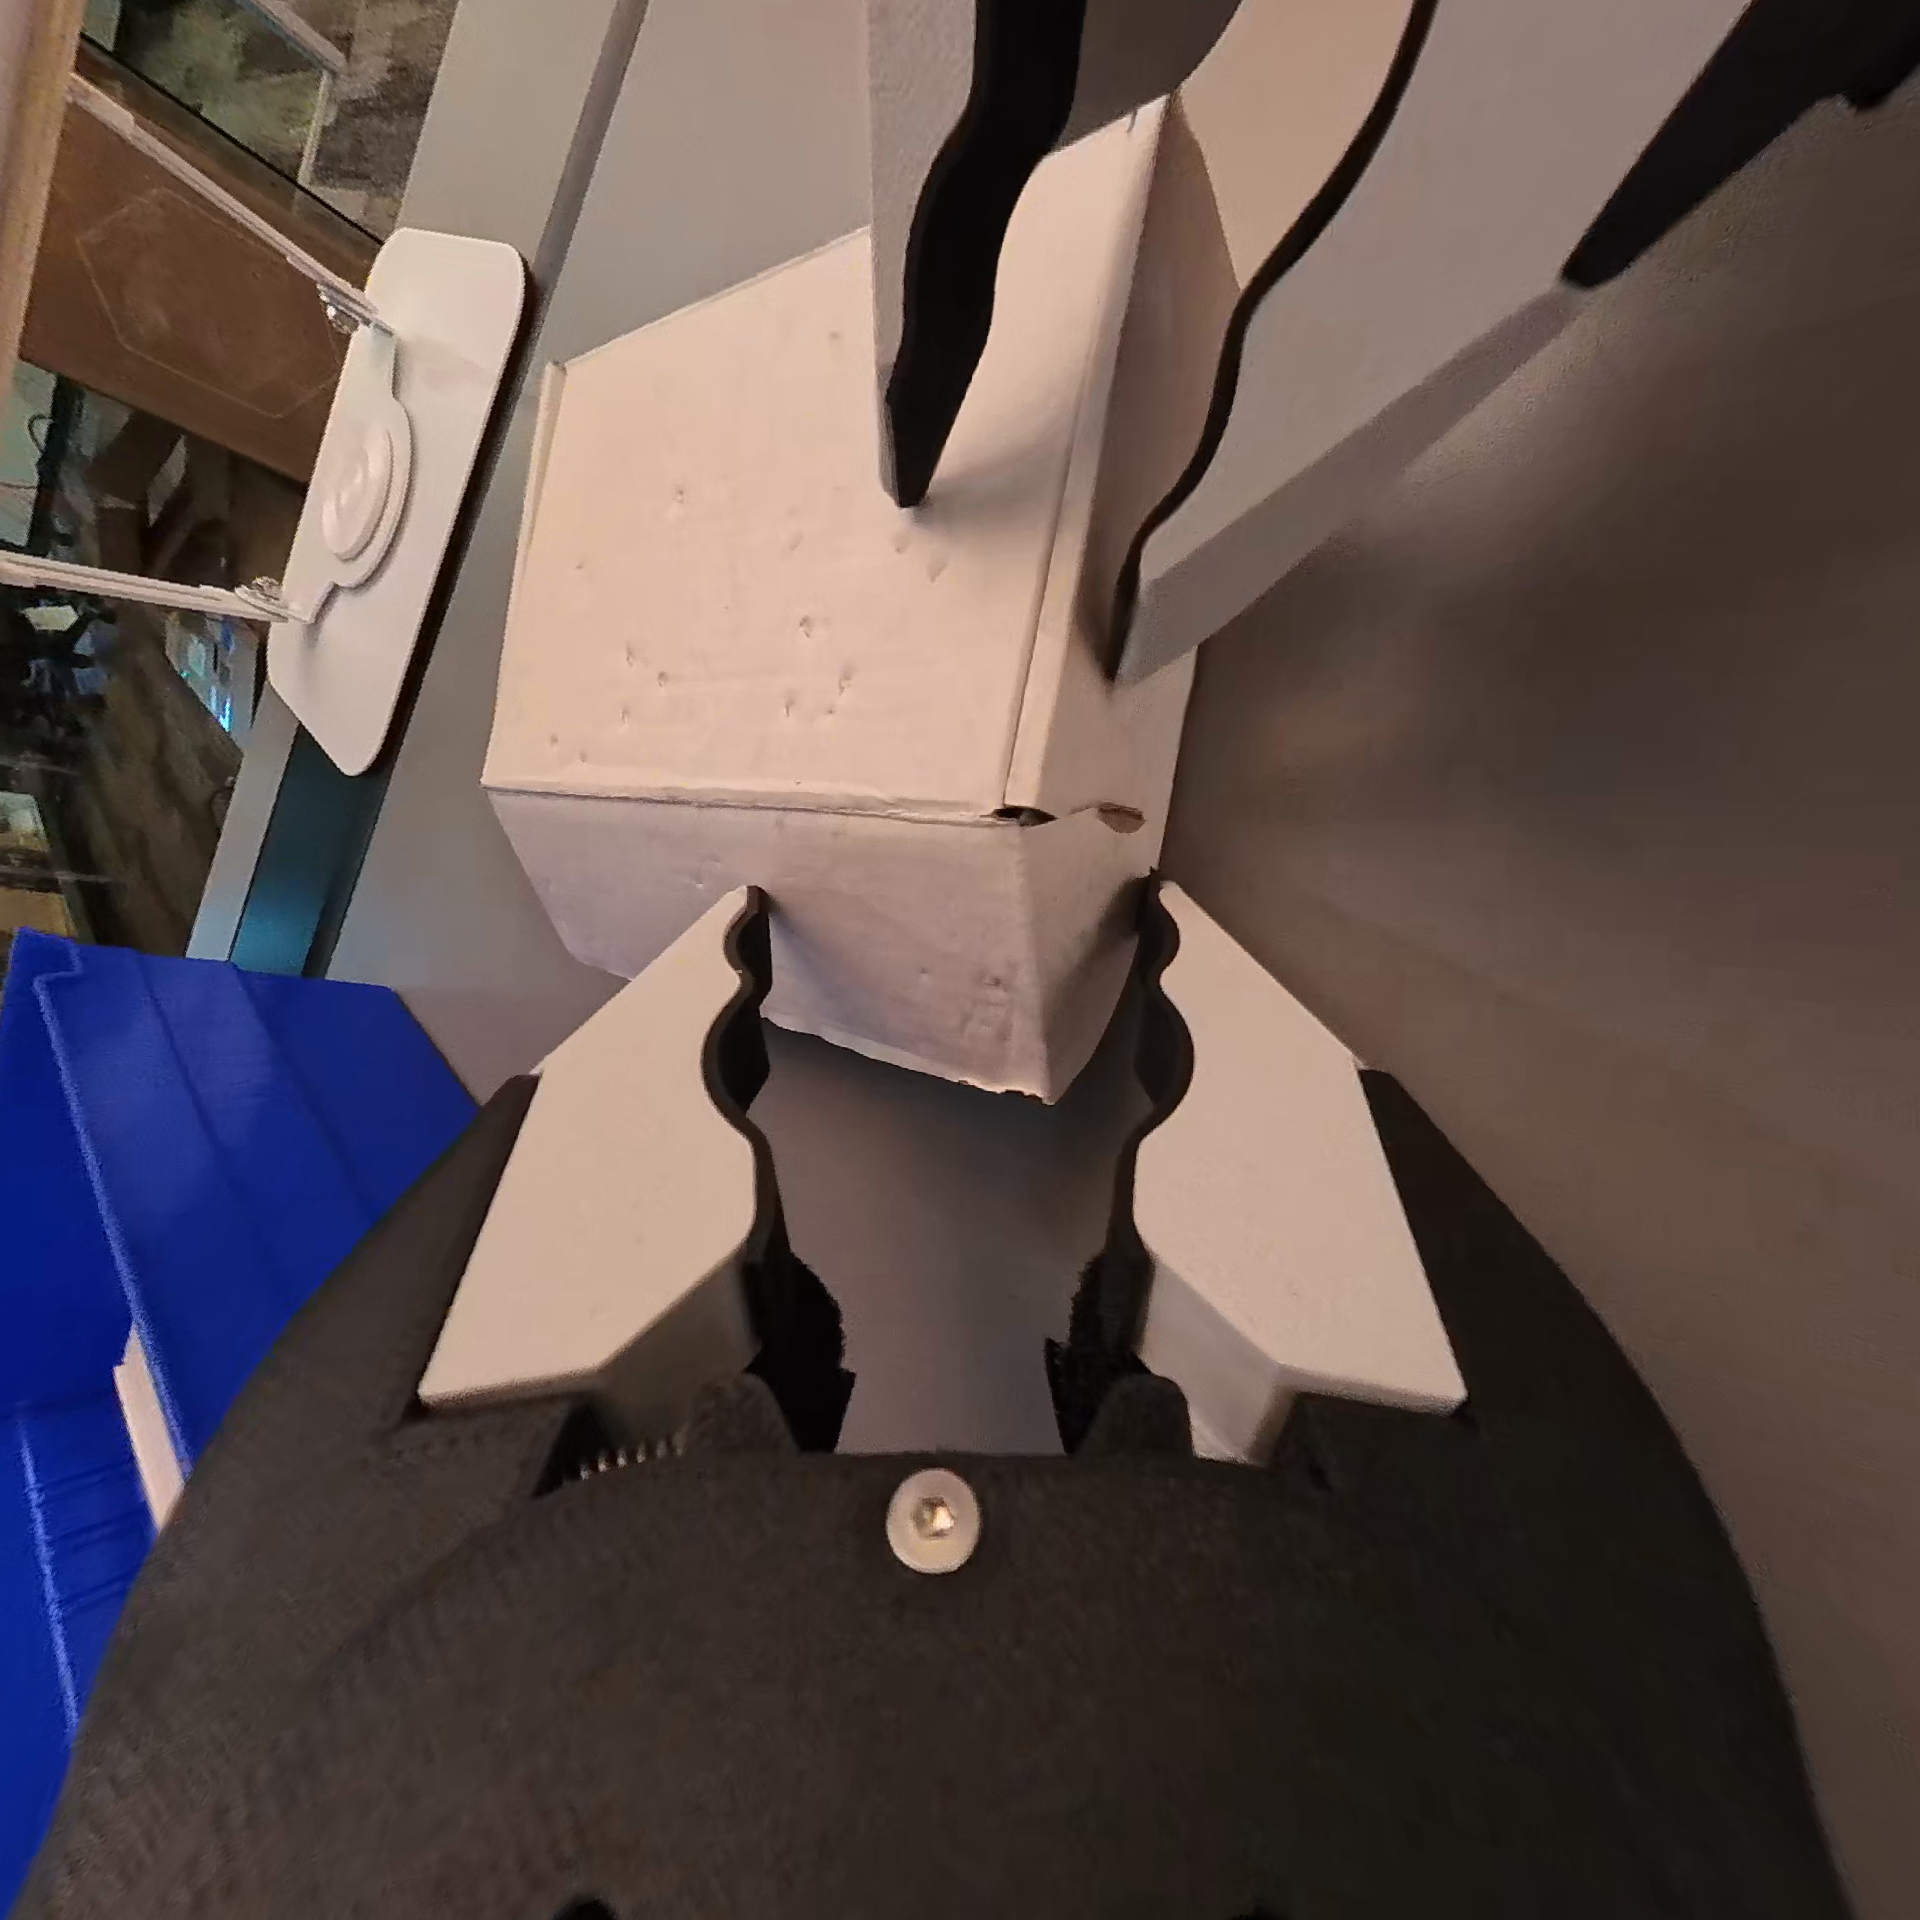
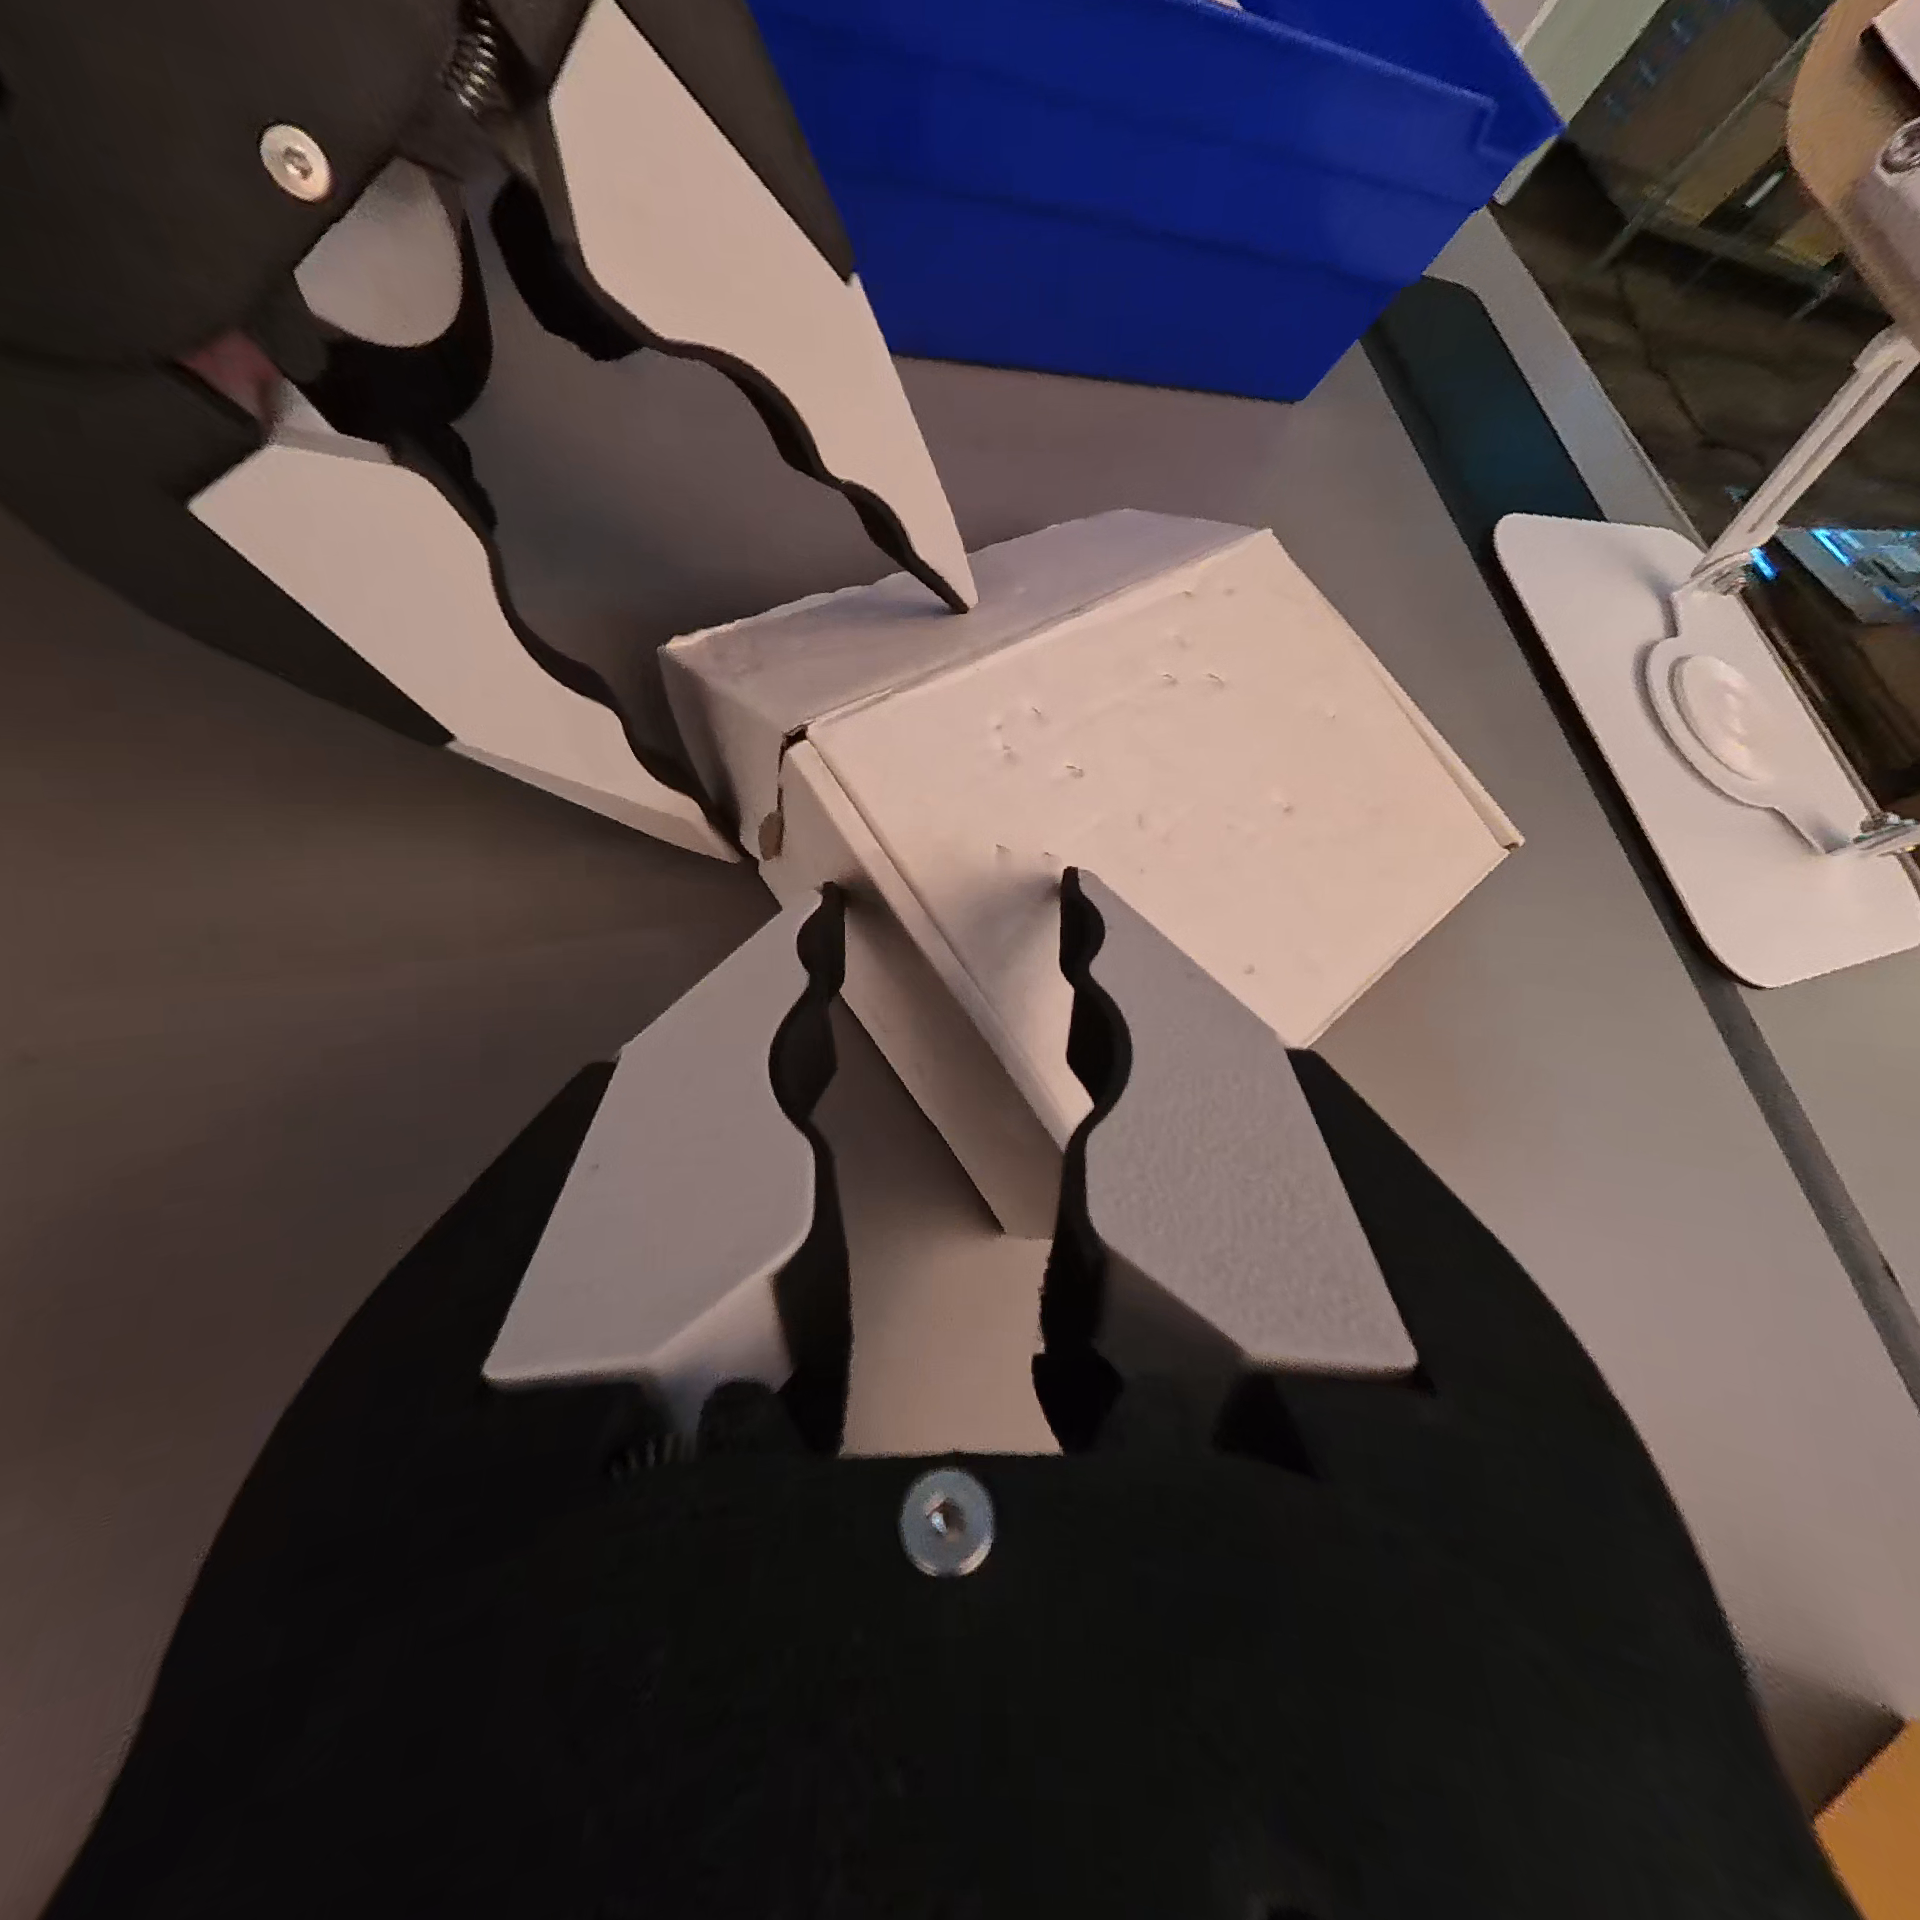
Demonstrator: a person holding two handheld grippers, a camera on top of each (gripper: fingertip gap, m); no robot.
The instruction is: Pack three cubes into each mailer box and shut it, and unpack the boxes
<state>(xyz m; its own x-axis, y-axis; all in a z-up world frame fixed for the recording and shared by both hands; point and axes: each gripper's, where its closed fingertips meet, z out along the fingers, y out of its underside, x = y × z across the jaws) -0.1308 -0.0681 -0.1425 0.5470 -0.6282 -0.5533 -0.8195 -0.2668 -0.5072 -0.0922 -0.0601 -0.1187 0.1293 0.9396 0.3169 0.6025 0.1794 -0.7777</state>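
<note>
No readable writing or brand anywhere. Blue bin (image 2: 1122,177) at far left of the grey table (image 2: 260,987). White mailer box (image 2: 1143,790), closed and dented, tilted on the table mid-scene. Left claw (image 1: 951,904) spread, tips straddling one box end; right claw (image 2: 951,894) spread, tips against the box's side. White stand base (image 2: 1704,748) near table edge, right.

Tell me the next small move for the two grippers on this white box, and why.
Probably ease the white mailer box flat onto the grey table. It looks shut but tilted on a corner, with the left gripper and the right gripper open at its sides.
</note>
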